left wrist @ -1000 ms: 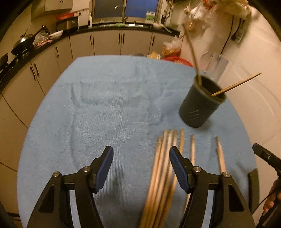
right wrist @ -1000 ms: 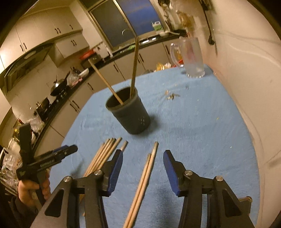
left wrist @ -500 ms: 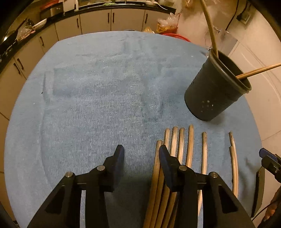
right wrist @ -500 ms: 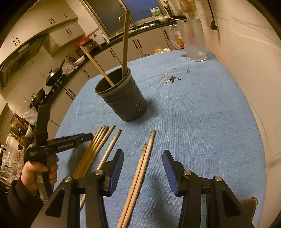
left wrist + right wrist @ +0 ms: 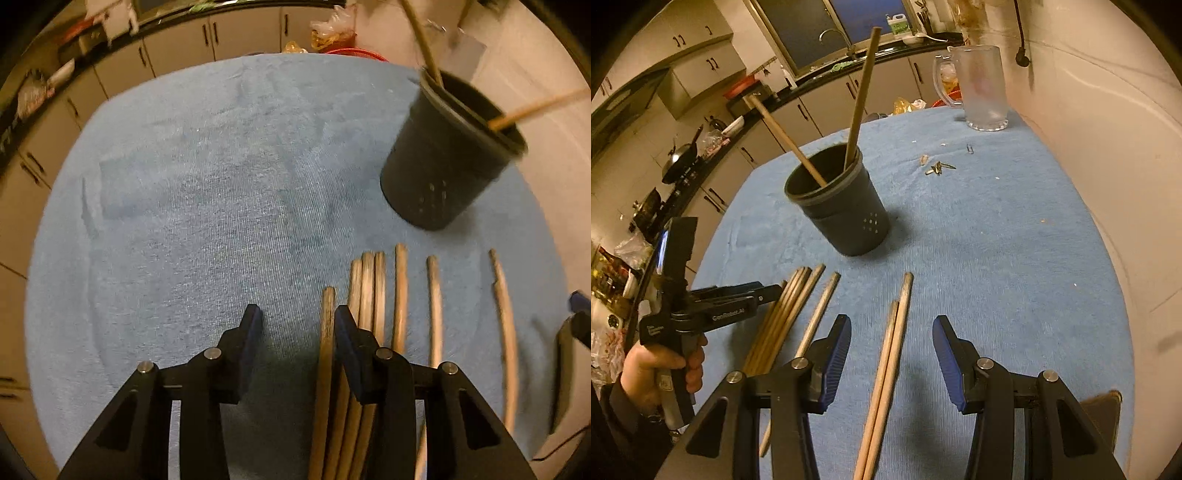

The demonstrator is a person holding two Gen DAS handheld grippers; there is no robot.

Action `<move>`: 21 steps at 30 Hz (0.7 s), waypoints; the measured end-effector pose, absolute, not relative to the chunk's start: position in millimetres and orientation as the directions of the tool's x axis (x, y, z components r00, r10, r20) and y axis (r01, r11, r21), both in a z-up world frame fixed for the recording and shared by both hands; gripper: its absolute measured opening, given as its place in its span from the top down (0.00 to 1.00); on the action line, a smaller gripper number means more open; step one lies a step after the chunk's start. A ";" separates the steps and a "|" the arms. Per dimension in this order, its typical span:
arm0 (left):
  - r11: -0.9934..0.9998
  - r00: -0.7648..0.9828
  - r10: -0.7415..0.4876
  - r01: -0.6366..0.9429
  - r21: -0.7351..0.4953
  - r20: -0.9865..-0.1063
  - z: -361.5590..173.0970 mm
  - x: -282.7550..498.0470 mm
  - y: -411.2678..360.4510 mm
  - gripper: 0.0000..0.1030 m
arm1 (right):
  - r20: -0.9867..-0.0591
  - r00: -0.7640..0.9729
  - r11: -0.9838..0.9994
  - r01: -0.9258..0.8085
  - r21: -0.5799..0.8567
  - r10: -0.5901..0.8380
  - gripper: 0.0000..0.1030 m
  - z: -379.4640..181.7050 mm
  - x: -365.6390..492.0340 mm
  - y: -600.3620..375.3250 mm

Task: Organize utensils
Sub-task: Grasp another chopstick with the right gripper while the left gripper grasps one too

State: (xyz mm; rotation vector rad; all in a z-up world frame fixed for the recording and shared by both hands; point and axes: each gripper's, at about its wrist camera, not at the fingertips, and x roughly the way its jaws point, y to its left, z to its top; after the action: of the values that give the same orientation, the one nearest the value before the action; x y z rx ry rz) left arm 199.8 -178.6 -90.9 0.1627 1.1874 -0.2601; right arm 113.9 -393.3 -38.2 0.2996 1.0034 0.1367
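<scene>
Light, stiff, smooth and prone to rolling: slim round wooden chopsticks (image 5: 886, 362) lying at 6 o'clock of the dark cylindrical plastic holder (image 5: 846, 214) on the blue-towelled desk (image 5: 997, 258), best pinched mid-shaft between the empty, half-open right hand-held gripper (image 5: 892, 339), left hand-held gripper (image 5: 297, 325) likewise parted and empty.

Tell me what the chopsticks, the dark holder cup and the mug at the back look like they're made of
Chopsticks: probably wood or bamboo, tan, matte, with faint grain. Holder cup: likely matte dark plastic, moulded rim band and small drain holes; could be coated metal. Mug: clear glass or acrylic, see-through with a frosted haze and ridged base.
</scene>
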 end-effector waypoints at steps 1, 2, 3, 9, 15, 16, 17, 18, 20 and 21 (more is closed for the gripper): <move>0.958 0.359 -0.103 0.288 0.005 -0.928 -91.1 198.2 -182.2 0.59 | -0.811 0.531 0.953 0.021 0.302 0.246 0.52 -38.7 111.0 -391.7; 0.959 0.365 -0.101 0.284 0.008 -0.925 -91.1 197.2 -183.2 0.59 | -0.808 0.538 0.955 0.021 0.297 0.240 0.53 -38.9 107.9 -390.9; 0.961 0.368 -0.107 0.276 -0.002 -0.924 -90.9 196.5 -182.8 0.60 | -0.805 0.544 0.954 0.024 0.298 0.237 0.54 -39.3 105.9 -391.4; 0.961 0.370 -0.167 0.269 -0.067 -0.914 -90.7 193.3 -167.4 0.62 | -0.811 0.525 0.947 0.030 0.320 0.258 0.66 -44.0 113.5 -400.0; 0.945 0.321 -0.229 0.301 -0.131 -0.919 -89.8 218.8 -144.0 0.66 | -0.834 0.466 0.938 0.029 0.346 0.294 0.74 -66.0 155.4 -396.2; 0.940 0.312 -0.239 0.312 -0.139 -0.920 -88.6 222.3 -142.2 0.67 | -0.844 0.453 0.942 0.029 0.335 0.286 0.74 -71.9 164.9 -393.3; 0.937 0.306 -0.245 0.320 -0.143 -0.920 -87.0 226.9 -140.2 0.67 | -0.857 0.439 0.948 0.033 0.317 0.271 0.74 -78.1 173.9 -390.2; 0.933 0.302 -0.249 0.329 -0.145 -0.920 -86.4 228.4 -139.7 0.67 | -0.870 0.423 0.955 0.037 0.295 0.253 0.74 -83.6 180.8 -387.2; 0.927 0.304 -0.244 0.352 -0.130 -0.921 -87.5 232.2 -139.3 0.67 | -0.903 0.382 0.974 0.026 0.225 0.199 0.73 -96.2 192.7 -377.8; 0.924 0.313 -0.237 0.366 -0.113 -0.920 -88.6 230.7 -143.4 0.67 | -0.905 0.392 0.984 0.002 0.180 0.165 0.74 -96.1 194.7 -371.1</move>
State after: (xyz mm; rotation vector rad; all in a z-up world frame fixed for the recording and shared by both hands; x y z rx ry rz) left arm 230.7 -143.4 -88.6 0.1244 1.1886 -0.3992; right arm 194.7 -371.1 -96.1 0.1605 1.1650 0.1039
